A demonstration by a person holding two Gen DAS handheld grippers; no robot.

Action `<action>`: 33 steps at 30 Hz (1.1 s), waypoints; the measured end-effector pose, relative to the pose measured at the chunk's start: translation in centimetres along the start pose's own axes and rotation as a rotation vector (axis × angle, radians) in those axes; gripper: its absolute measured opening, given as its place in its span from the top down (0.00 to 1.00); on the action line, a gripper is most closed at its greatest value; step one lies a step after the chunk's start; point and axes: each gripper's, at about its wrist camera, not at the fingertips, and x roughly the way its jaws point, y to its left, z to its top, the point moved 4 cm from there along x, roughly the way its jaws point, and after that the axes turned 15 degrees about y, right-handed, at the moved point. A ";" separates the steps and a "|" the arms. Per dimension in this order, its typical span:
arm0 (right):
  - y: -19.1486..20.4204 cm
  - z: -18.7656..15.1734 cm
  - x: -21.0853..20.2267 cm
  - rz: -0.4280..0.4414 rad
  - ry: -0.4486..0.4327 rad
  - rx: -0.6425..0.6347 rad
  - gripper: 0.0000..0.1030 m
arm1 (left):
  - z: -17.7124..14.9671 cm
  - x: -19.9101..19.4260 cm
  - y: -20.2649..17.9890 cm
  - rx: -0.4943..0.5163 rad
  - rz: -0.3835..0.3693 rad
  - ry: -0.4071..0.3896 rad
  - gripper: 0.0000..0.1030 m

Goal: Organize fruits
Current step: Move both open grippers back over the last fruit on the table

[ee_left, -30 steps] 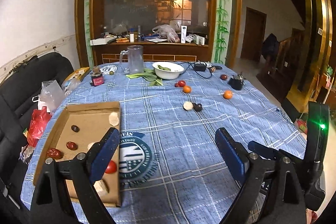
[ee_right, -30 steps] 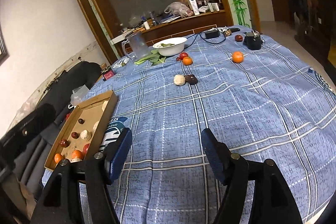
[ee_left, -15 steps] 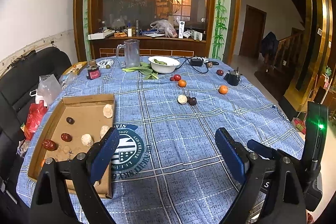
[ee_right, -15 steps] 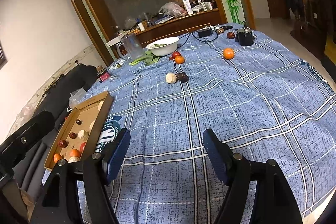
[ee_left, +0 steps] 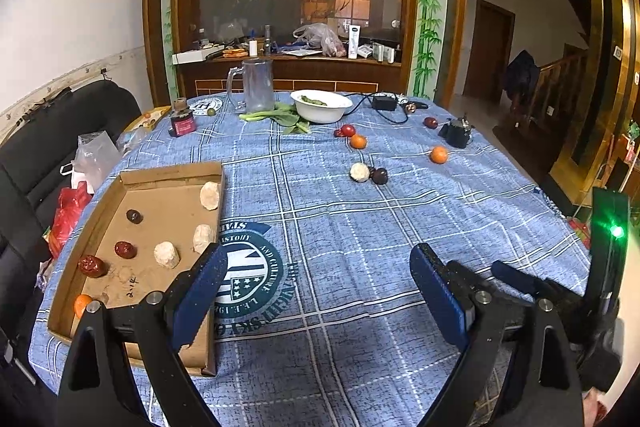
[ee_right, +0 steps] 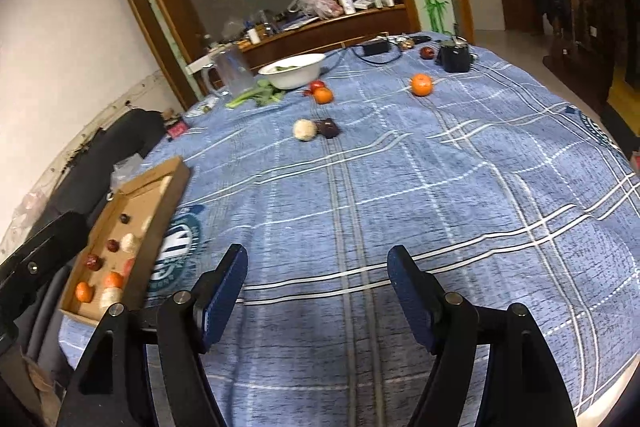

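From my seat, the only writing I can read is on the round blue-green emblem [ee_left: 244, 269] printed on the blue plaid cloth [ee_left: 360, 235]: it appears upside down, with fragments like "AND CULTURE" along its rim, and a small handwritten "2.14" sits on the floor of the cardboard tray [ee_left: 168, 195]. The left claw [ee_left: 316, 291] is spread wide with nothing between its blue pads, its left finger overlapping the tray's near right wall. The right claw [ee_right: 318, 291] is likewise spread and holds nothing, hanging over bare cloth. The tray lies at my 9 o'clock on the counter, holding pale lumps, dark red fruits and a small orange one at its near corner [ee_left: 82, 304]. Loose fruit waits toward 12 o'clock: a pale ball [ee_left: 359, 171] touching a dark plum-like fruit [ee_left: 380, 175], an orange [ee_left: 439, 154] at about 1 o'clock, another orange [ee_left: 358, 141] just beside a red fruit [ee_left: 347, 130]. Beyond them stand a white bowl [ee_left: 321, 105], leafy greens [ee_left: 280, 117] and a clear jug [ee_left: 256, 85]. Between the claws and the loose fruit the cloth lies open; the counter's edge falls away at 3 o'clock.
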 end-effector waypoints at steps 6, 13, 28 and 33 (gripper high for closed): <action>-1.8 1.3 0.2 -0.002 -0.015 0.048 0.26 | 0.1 1.5 0.8 0.004 0.047 0.031 0.11; -2.3 2.4 1.3 0.003 0.010 0.049 0.26 | 0.8 3.4 1.6 -0.010 0.070 0.075 0.11; -4.1 6.7 2.2 -0.035 0.043 -0.003 0.26 | 4.6 6.6 0.6 0.058 0.187 0.091 0.11; -4.3 8.1 3.3 -0.040 0.071 -0.020 0.26 | 5.3 8.8 -0.3 0.091 0.225 0.122 0.11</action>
